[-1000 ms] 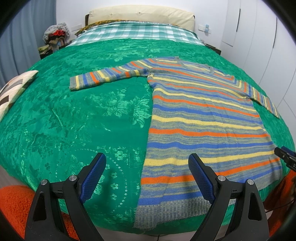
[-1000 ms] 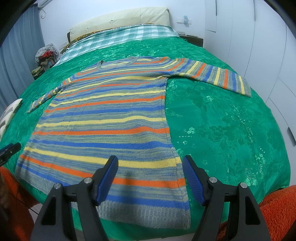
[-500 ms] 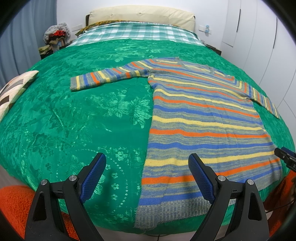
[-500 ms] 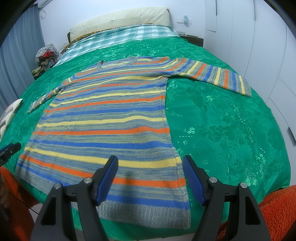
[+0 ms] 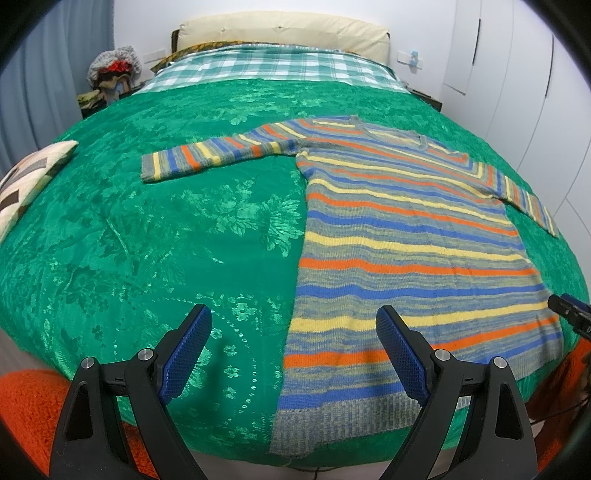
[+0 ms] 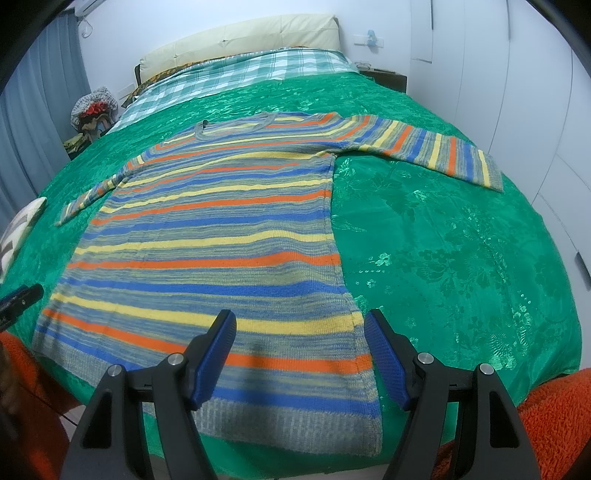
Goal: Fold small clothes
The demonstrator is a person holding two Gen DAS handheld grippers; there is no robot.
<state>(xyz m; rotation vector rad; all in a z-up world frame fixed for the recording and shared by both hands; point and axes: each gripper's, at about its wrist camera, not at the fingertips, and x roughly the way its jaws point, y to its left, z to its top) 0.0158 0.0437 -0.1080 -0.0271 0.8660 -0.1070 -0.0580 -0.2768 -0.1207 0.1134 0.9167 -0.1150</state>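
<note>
A striped knit sweater (image 5: 406,236) in grey, blue, yellow and orange lies flat on the green bedspread (image 5: 147,240), both sleeves spread out sideways and the hem toward me. It also shows in the right wrist view (image 6: 221,240). My left gripper (image 5: 293,332) is open and empty, above the sweater's lower left corner near the bed's front edge. My right gripper (image 6: 299,332) is open and empty, above the hem at the sweater's lower right corner. The tip of the right gripper shows at the right edge of the left wrist view (image 5: 569,314).
A checked sheet (image 5: 273,70) and cream headboard (image 5: 280,33) are at the far end. A patterned cushion (image 5: 26,181) lies at the bed's left edge. White wardrobe doors (image 5: 517,74) stand right. Orange fuzzy fabric (image 6: 554,417) is below the front edge.
</note>
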